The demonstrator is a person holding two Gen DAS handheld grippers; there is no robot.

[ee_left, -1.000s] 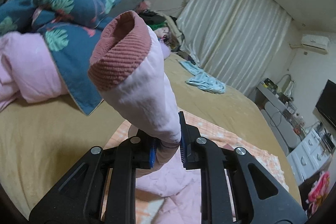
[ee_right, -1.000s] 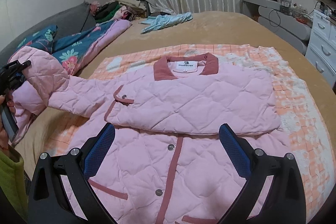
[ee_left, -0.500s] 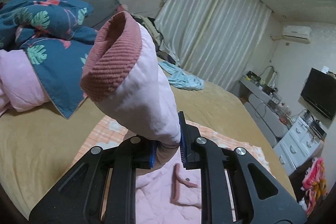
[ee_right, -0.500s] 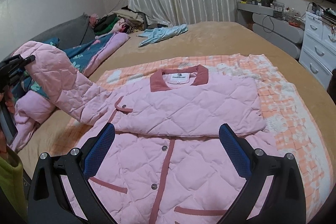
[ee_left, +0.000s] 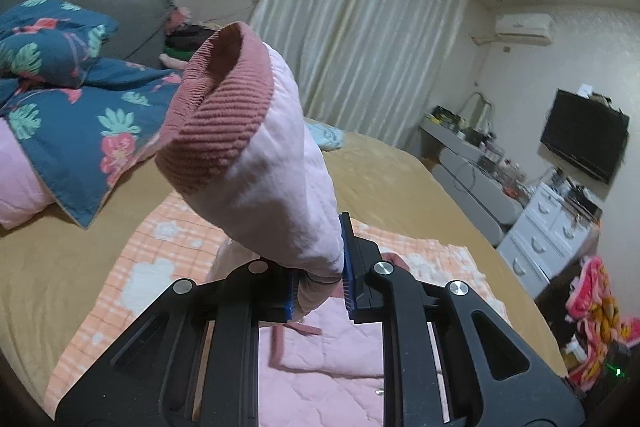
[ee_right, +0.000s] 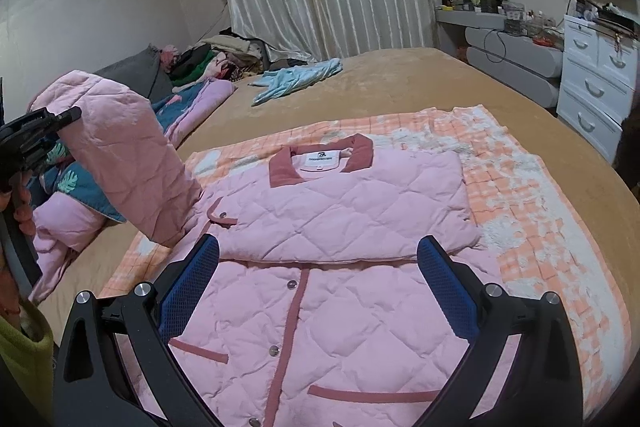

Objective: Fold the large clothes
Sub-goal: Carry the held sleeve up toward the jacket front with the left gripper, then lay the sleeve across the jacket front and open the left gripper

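Sleeve-folding is the step in hand, by my reading. The left gripper (ee_left: 320,287) has its jaws pressed together on the sleeve (ee_left: 280,195) of the pink quilted jacket (ee_right: 340,211), pinching it just behind the ribbed dusty-rose cuff (ee_left: 216,115), which stands up and forward past the fingertips. Below those jaws the rest of the sleeve drops to the jacket body, which lies under and ahead of them on the orange checked blanket (ee_left: 152,251).

From the right wrist view, the right gripper (ee_right: 316,287) hovers with its jaws spread wide and nothing between them. The jacket lies directly beneath and ahead of them, button front up, collar (ee_right: 320,159) at the far end. The other sleeve looks already folded across the chest, forming a flat band just ahead of the blue pads (ee_right: 448,287). The lifted sleeve rises well to the left of these jaws, held by the left gripper (ee_right: 60,119) seen at that edge.

Next, I judge, the raised sleeve needs carrying across the chest and laying flat over the band already there, cuff toward the far side, before the pinch is let go. The quilted fabric is bulky and may spring back or drag the body askew, so the free jaws might press the shoulder area while the sleeve comes down
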